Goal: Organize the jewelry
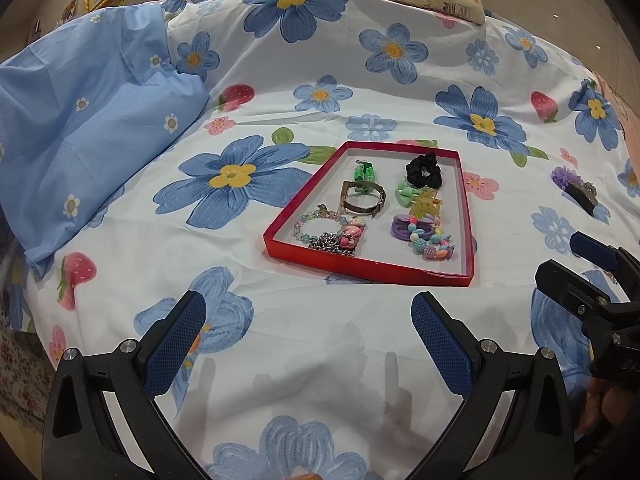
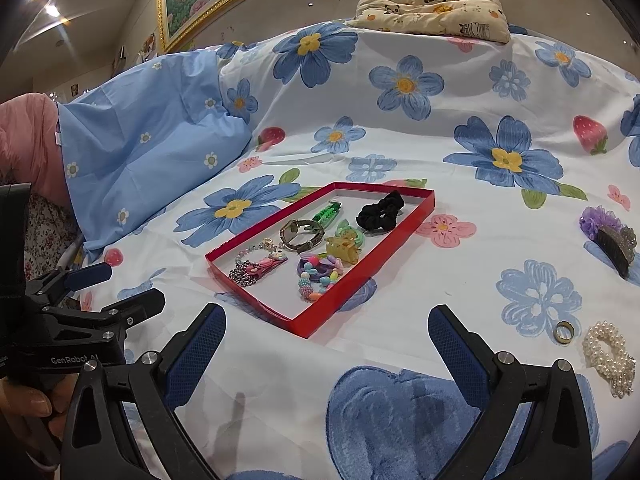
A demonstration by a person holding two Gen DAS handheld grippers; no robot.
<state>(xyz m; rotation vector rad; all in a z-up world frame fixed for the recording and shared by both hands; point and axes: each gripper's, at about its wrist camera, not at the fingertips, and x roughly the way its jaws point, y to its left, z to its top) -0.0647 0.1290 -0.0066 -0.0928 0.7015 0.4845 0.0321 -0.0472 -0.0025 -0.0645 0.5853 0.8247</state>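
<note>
On the flowered bedsheet (image 1: 320, 340), a shallow red tray (image 1: 362, 267), holding a black scrunchie (image 1: 423, 170), a green clip (image 1: 365, 172), a metal bangle (image 1: 362, 199), a beaded bracelet (image 1: 316, 224), a silver chain (image 1: 330, 243), a yellow claw clip (image 1: 426, 205), purple hair ties (image 1: 408, 228) and colourful beads (image 1: 434, 246). Outside the tray, to the right: a purple hair clip (image 2: 610, 236), a gold ring (image 2: 564, 332), a pearl scrunchie (image 2: 610, 354). Left gripper (image 1: 308, 344) with fingers spread apart, empty, near the tray's front edge. Right gripper (image 2: 326, 352) likewise spread and empty, ring and pearl scrunchie just beside its right finger.
</note>
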